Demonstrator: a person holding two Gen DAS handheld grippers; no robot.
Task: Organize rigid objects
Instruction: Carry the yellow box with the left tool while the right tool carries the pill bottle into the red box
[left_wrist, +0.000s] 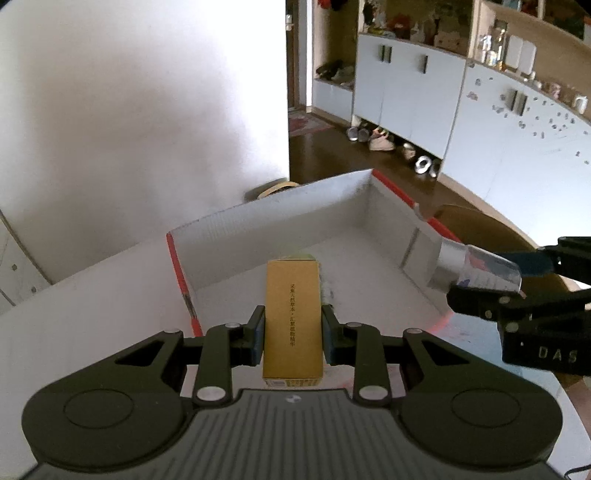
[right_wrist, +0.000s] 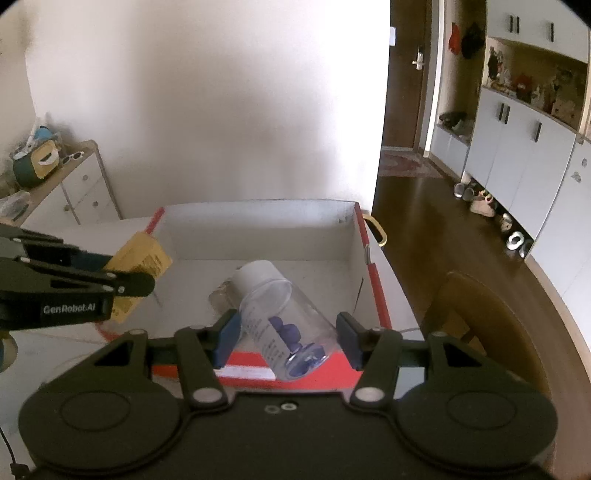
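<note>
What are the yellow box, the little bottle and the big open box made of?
Yellow box: likely matte printed cardboard, with sharp folded edges. Bottle: clear glossy plastic, probably; blue pieces show through it, and the cap is white. Big box: seemingly corrugated cardboard, white inside, red outside.

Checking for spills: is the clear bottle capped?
Capped. The clear bottle, tilted in the right gripper, has its white cap on; blue pieces stay inside.

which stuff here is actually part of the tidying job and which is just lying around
Part of the job:
- yellow carton, held in the left gripper
- clear bottle with a white cap and blue pieces inside, held in the right gripper
- white box with red edges, open below both

Just lying about:
- shoes on the floor
- wall cabinets
- drawer unit
</note>
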